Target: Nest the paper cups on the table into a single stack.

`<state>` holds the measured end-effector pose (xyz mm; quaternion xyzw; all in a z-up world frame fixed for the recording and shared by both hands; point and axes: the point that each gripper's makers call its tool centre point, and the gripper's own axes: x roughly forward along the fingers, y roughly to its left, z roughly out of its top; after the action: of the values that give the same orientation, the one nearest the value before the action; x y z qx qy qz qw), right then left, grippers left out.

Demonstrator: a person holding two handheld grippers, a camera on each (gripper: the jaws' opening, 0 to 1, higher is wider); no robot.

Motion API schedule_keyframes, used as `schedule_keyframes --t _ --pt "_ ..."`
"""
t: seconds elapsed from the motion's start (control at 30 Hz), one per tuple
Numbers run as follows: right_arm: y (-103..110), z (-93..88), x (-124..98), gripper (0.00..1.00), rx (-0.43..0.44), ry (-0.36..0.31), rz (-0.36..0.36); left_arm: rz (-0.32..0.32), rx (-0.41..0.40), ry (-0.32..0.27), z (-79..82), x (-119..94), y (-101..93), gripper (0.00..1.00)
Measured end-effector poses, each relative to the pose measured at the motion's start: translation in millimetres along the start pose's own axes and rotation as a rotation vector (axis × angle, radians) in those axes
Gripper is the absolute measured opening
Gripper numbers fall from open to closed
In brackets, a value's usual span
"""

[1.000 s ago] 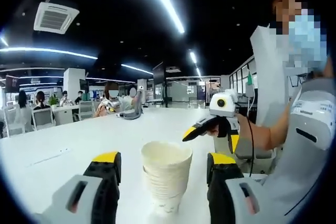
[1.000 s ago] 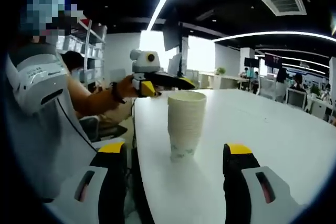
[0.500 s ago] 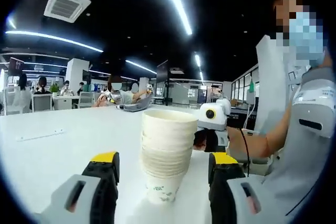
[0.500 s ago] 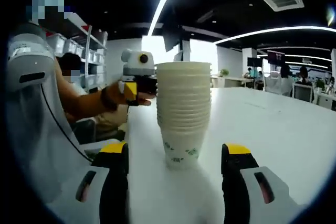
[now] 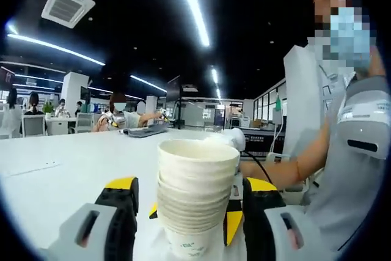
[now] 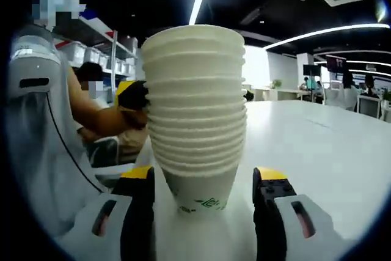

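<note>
the stack of paper cups (image 5: 195,197) stands upright on the white table (image 5: 61,163), between the spread jaws of the left gripper (image 5: 189,224), which grips nothing. the right gripper (image 6: 201,212) is likewise wide open around the stack, not touching it. the right gripper view shows green print on the bottom cup; the left gripper view shows people seated at far desks (image 5: 116,117).

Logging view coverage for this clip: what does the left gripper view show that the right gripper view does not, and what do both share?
Left gripper view: seated people at the table's far end. Right gripper view: storage shelves behind the person, and the green print low on the bottom cup. Both share the nested cup stack upright on the white table, standing between open jaws.
</note>
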<state>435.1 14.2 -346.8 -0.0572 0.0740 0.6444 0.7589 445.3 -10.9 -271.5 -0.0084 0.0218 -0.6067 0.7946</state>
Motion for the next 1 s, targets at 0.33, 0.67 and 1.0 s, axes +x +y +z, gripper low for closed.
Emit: schedule_keyframes --t 0.33,0.67,1.0 --pt "1 -2.6 10 0.56 -0.006 0.037 0.06 -0.02 -0.013 -0.014 2.6 6 5.9 0.68" --pt "-4 -1.0 12 0.5 -0.031 0.025 0.049 -0.036 0.036 -0.045 5.0 8 4.7 0.56" --pt "-4 9.5 12 0.5 -0.046 0.006 0.049 -0.036 0.055 -0.053 15.4 7 4.7 0.56"
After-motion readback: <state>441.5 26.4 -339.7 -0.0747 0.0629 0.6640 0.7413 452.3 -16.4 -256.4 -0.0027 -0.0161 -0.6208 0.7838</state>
